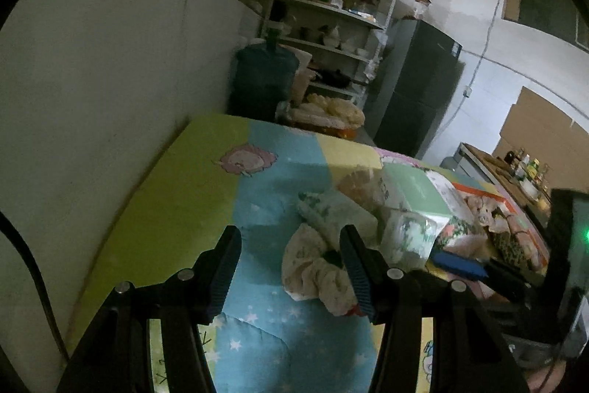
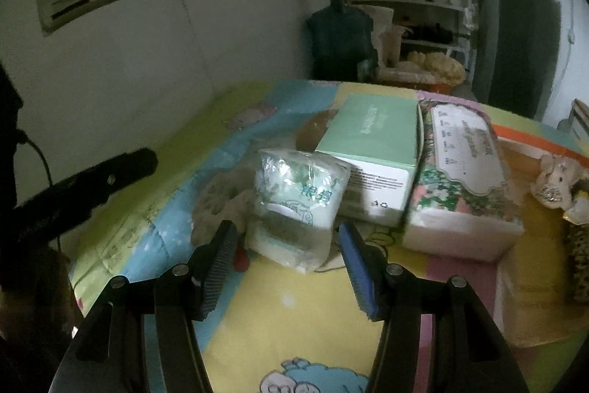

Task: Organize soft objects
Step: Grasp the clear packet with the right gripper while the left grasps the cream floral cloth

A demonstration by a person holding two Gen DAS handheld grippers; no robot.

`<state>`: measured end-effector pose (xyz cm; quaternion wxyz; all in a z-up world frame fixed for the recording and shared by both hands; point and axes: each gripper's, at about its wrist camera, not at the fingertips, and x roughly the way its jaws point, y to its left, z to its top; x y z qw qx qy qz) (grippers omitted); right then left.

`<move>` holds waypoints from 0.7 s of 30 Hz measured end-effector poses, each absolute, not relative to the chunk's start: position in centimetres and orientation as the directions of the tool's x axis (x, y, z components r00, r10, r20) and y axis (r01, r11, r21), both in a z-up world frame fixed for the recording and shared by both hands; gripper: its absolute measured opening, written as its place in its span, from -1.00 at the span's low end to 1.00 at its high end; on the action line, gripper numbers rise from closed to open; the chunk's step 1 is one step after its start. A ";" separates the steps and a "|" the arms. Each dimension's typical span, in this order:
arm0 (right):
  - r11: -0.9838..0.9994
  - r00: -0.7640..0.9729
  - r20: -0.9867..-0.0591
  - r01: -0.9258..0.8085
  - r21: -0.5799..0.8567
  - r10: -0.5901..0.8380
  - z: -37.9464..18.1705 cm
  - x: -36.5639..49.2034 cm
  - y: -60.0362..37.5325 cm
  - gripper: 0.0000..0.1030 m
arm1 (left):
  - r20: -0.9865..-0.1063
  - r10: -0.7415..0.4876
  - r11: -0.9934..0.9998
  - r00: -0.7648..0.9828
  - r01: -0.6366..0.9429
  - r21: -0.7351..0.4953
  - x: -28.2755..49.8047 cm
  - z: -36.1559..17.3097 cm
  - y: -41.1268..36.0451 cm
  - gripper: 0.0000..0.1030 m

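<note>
A crumpled pale cloth (image 1: 316, 275) lies on the colourful quilt (image 1: 265, 194), just ahead of my open, empty left gripper (image 1: 291, 238), by its right finger. A clear plastic pack of tissues (image 2: 298, 194) lies in front of my open, empty right gripper (image 2: 287, 234); it also shows in the left wrist view (image 1: 408, 234). Behind it lie a mint-green box (image 2: 368, 135) and a floral tissue pack (image 2: 460, 172). The cloth shows left of the pack (image 2: 221, 201). A small plush toy (image 2: 556, 179) lies at the right.
A white wall (image 1: 110, 80) runs along the quilt's left edge. Beyond the quilt stand a blue water jug (image 1: 263, 76), shelves with dishes (image 1: 331, 24) and a dark fridge (image 1: 419, 87). The left gripper's arm (image 2: 84, 186) crosses the right wrist view at left.
</note>
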<state>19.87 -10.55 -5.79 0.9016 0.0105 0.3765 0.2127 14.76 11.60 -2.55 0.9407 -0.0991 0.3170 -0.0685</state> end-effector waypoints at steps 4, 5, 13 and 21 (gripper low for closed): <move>0.909 0.612 -0.685 -0.365 0.199 0.396 -6.4 20.9 -10.1 0.15 | -0.598 -0.224 0.968 0.770 0.105 -0.227 14.8 -3.4 11.3 0.08; 0.909 0.609 -0.686 -0.365 0.203 0.398 -6.5 21.1 -10.0 0.17 | -0.605 -0.235 0.967 0.761 0.119 -0.226 14.9 -3.7 11.0 0.08; 0.915 0.619 -0.685 -0.356 0.189 0.383 -6.7 21.8 -9.5 -0.34 | -0.649 -0.261 0.964 0.715 0.160 -0.212 15.4 -5.4 9.9 0.08; 0.912 0.633 -0.666 -0.359 0.198 0.394 -6.1 21.3 -10.3 -0.79 | -0.673 -0.297 0.954 0.678 0.185 -0.235 16.2 -6.4 9.6 0.08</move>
